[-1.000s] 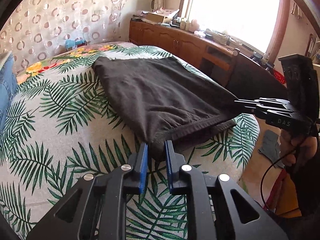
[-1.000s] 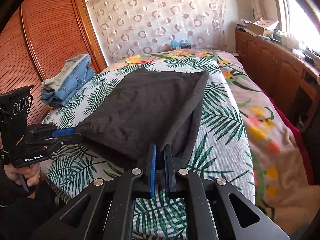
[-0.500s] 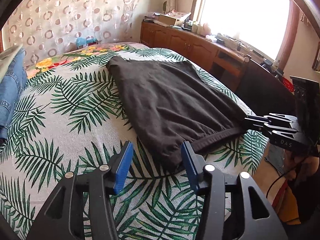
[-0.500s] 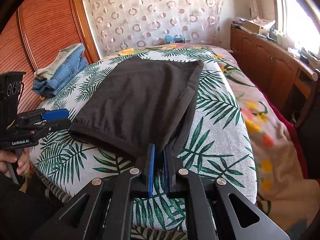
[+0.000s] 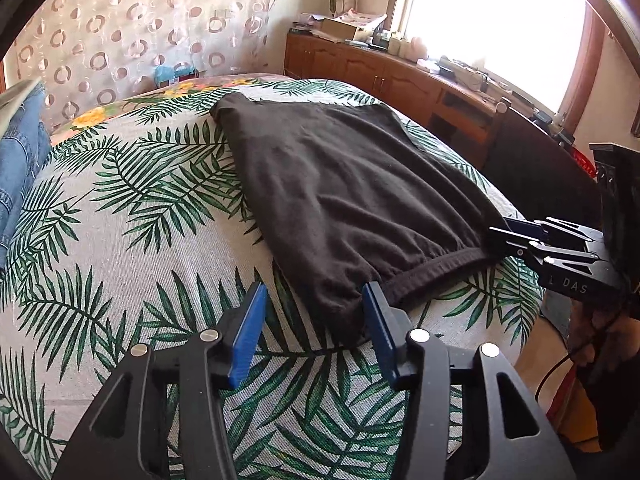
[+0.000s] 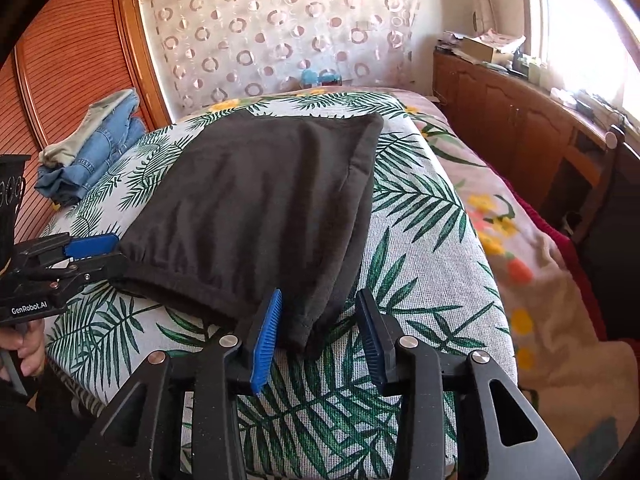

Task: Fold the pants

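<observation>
The black pants (image 5: 344, 196) lie folded flat on the palm-leaf bed cover, waistband towards me; they also show in the right wrist view (image 6: 260, 200). My left gripper (image 5: 312, 300) is open, its blue pads on either side of the near waistband corner, nothing held. My right gripper (image 6: 318, 308) is open at the other waistband corner, the cloth's edge between its pads. In the left wrist view the right gripper (image 5: 504, 240) sits at the waistband's right end. In the right wrist view the left gripper (image 6: 108, 252) sits at its left end.
The bed cover (image 5: 120, 240) runs to the bed's near edge. Folded blue jeans (image 6: 92, 144) lie at the bed's left side by a wooden wardrobe (image 6: 72, 60). A wooden sideboard (image 6: 520, 120) with clutter stands under the window on the right.
Both grippers have opened and let go of the waistband corners; the left opened first, then the right. The pants now rest flat on the bed.
</observation>
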The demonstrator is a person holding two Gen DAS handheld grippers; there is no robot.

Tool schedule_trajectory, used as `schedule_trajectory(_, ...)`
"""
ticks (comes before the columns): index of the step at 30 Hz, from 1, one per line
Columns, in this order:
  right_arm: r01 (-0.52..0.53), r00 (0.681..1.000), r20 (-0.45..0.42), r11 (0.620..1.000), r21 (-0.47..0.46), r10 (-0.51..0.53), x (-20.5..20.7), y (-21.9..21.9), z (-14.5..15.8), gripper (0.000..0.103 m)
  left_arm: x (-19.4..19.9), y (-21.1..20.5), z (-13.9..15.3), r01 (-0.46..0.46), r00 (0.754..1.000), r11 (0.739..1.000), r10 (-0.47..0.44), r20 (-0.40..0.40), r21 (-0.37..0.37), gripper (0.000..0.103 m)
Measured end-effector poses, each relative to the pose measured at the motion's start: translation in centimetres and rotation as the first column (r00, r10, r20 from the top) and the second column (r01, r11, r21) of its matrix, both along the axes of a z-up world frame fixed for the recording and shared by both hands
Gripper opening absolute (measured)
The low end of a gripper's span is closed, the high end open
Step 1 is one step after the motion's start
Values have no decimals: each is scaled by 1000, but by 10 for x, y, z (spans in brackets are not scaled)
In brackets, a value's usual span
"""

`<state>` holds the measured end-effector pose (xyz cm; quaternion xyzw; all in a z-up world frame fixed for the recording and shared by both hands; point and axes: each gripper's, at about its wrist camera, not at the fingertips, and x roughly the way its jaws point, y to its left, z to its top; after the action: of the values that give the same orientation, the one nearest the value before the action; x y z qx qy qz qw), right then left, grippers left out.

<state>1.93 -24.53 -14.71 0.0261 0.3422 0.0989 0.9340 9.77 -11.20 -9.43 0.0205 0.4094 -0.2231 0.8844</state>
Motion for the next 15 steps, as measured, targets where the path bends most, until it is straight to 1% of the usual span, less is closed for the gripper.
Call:
schedule_trajectory(4,-2,1000,-2,1000,-1,2,1,3,0,39,-1,0,-2,1,1000,1000,0,9,-3,51)
schedule_trajectory(5,-8,1000,-4,1000,7,8,1,3,0,33,-1,0,-1,0,1000,1000,0,11,-3,51)
schedule_trajectory(7,-24,1000,-14,999,33,25,4,3,0,26,-2,-1,-1,0,1000,1000,0,15,0,51)
schedule_trajectory(9,-30,999,-13,999,35,31,5,2,0,22,-1,-1,-1,-2,1000,1000,2,15,2,51)
schedule_trajectory(11,-34,999,-9,999,41,35,5,1,-1,14,1,-2,-1,-5,1000,1000,5,10,2,51)
schedule_trajectory(12,-40,999,-11,998,58,41,6,-1,-2,13,2,-2,-1,-8,1000,1000,8,7,3,51)
schedule_trajectory(15,-39,999,-2,997,68,39,5,-4,-3,11,3,-2,-1,-19,1000,1000,19,-3,-10,51)
